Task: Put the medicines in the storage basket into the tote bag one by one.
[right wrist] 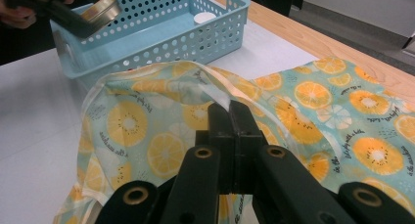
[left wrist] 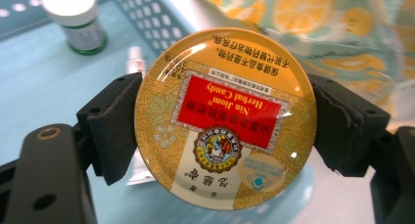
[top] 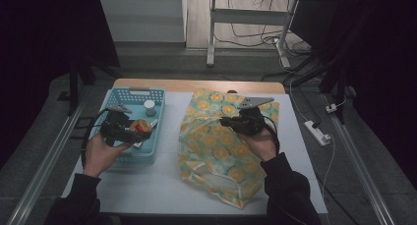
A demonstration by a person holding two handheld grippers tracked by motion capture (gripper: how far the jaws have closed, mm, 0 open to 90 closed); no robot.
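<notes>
Step in hand: judged to be moving the round gold tin of herbal candy with a red label (left wrist: 225,119) out of the pale blue perforated plastic basket (top: 129,95) and into the turquoise fabric bag printed with orange slices (top: 216,149).
Tin position: held above the basket's near half, lid facing the left gripper's camera, clear of the basket floor.
Left gripper (top: 129,129): jaws stand wide and press on opposite edges of the tin; grip looks centred and square.
Right gripper (right wrist: 230,121): jaws closed together, pinching the bag's upper rim and holding it raised.
Bag mouth: partly lifted; the opening faces the basket side, but how wide it gapes cannot be told.
Advice: keep the tin level, carry it over the basket wall with clearance, and let go only once it is well inside the mouth. The right gripper should hold the rim high and taut so the fabric does not fold under the tin.
Risk: a smooth, glossy tin gripped on its rim may slip if tilted.
Left in basket: a small white-capped bottle with a green base (left wrist: 78,21) and a small white tube (left wrist: 137,62).
Surface: white tabletop (top: 162,183) with a wooden far edge.
Room: dim; grey floor, a white table frame and loose cables beyond; a white power strip (top: 317,131) lies to the right.
</notes>
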